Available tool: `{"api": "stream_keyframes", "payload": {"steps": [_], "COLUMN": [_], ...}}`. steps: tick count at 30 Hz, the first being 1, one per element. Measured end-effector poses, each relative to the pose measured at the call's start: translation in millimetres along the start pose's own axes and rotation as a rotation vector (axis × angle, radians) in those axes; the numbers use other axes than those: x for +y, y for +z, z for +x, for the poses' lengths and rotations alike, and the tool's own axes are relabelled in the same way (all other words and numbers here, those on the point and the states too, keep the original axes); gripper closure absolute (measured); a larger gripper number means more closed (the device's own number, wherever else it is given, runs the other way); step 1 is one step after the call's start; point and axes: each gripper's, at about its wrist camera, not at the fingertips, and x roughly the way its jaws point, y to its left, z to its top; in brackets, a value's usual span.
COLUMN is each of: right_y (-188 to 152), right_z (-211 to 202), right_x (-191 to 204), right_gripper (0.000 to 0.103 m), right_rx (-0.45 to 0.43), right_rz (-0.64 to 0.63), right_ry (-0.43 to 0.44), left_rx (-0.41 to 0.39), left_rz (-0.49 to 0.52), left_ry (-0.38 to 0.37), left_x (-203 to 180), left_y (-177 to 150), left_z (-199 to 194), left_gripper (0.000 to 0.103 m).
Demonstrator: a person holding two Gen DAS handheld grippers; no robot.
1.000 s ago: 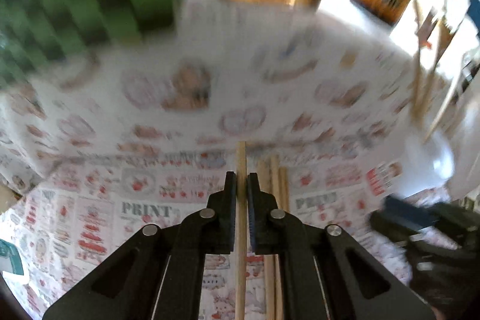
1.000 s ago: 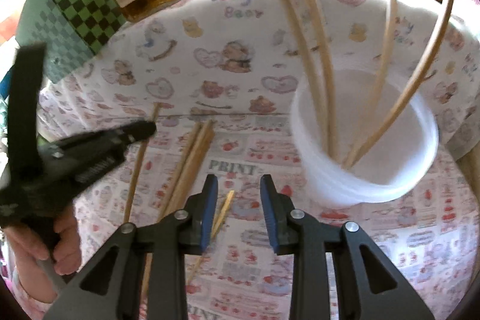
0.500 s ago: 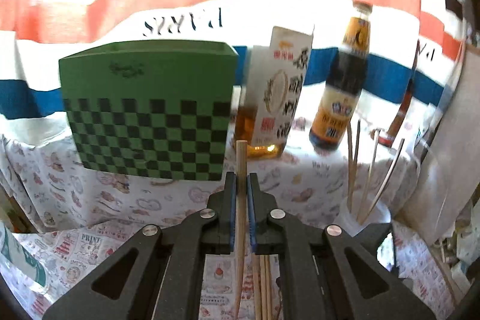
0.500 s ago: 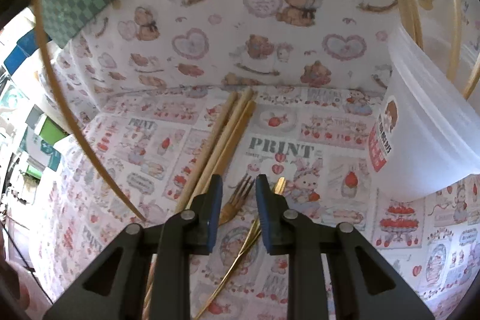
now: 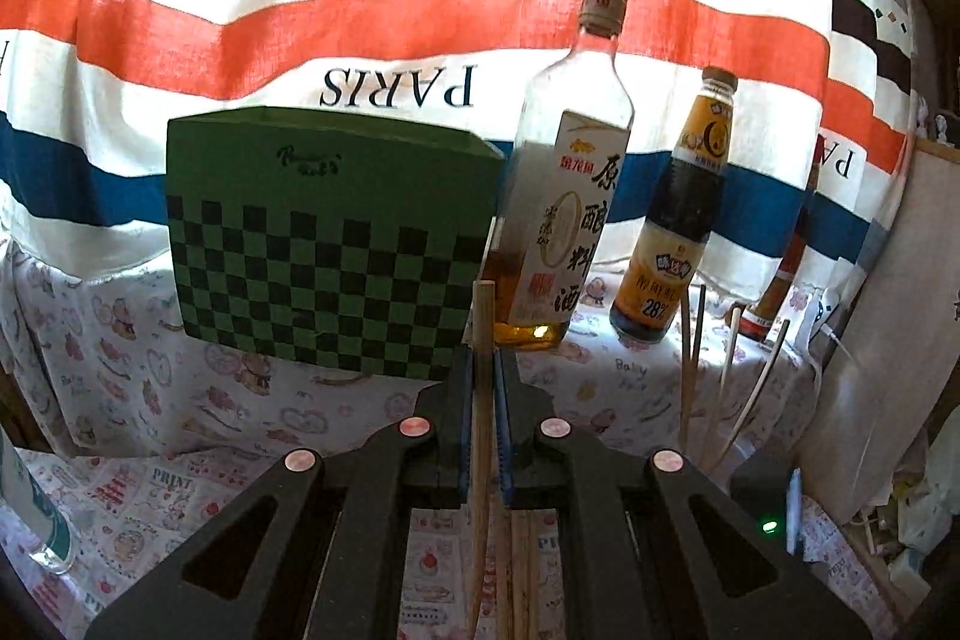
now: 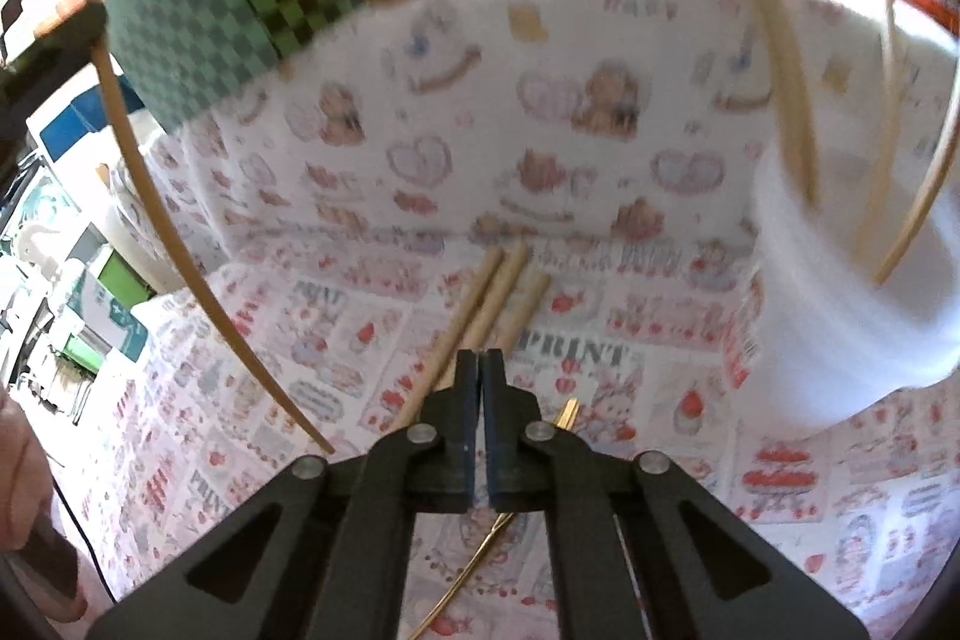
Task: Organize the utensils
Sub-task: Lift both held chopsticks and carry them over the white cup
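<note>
My left gripper (image 5: 482, 364) is shut on a wooden chopstick (image 5: 482, 316) and holds it upright above the table. That chopstick also shows in the right wrist view (image 6: 156, 214) at the left. My right gripper (image 6: 480, 370) is shut low over a gold fork (image 6: 474, 568), whose head is hidden under the jaws, so I cannot tell whether it grips it. Three wooden chopsticks (image 6: 492, 304) lie on the patterned cloth just ahead. A white cup (image 6: 840, 292) with several chopsticks (image 6: 786, 58) stands at the right.
A green checkered box (image 5: 324, 244), a cooking wine bottle (image 5: 564, 220) and a dark sauce bottle (image 5: 678, 232) stand at the back against a striped cloth. The cup's chopsticks (image 5: 690, 364) rise at the right.
My right gripper has closed from open and dropped over the fork's head. My left gripper has lifted its chopstick off the table and holds it upright.
</note>
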Motion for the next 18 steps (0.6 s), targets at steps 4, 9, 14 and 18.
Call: {"api": "stream_keyframes", "payload": {"steps": [4,9,14,18], "right_y": [10,19,27,27], "right_z": [-32,-80,-134,-165], "right_x": [6,8,-6,-11], "right_gripper": [0.102,0.102,0.102,0.102], "right_rx": [-0.089,-0.261,-0.432,-0.548], "right_rz": [-0.032,-0.065,-0.040,-0.017], "right_ry": [-0.028,-0.105,-0.139,-0.197], "left_rx": [-0.025,-0.069,-0.119,-0.152], "left_rz": [0.009,0.017,0.019,0.010], "left_ry": [-0.005,-0.012,-0.048,-0.097], "left_x": [-6,-18,-36,-53], "left_y": [10,21,31,43], "left_z": [-8,-21,-32,-37], "left_gripper": [0.097,0.097,0.097,0.097]}}
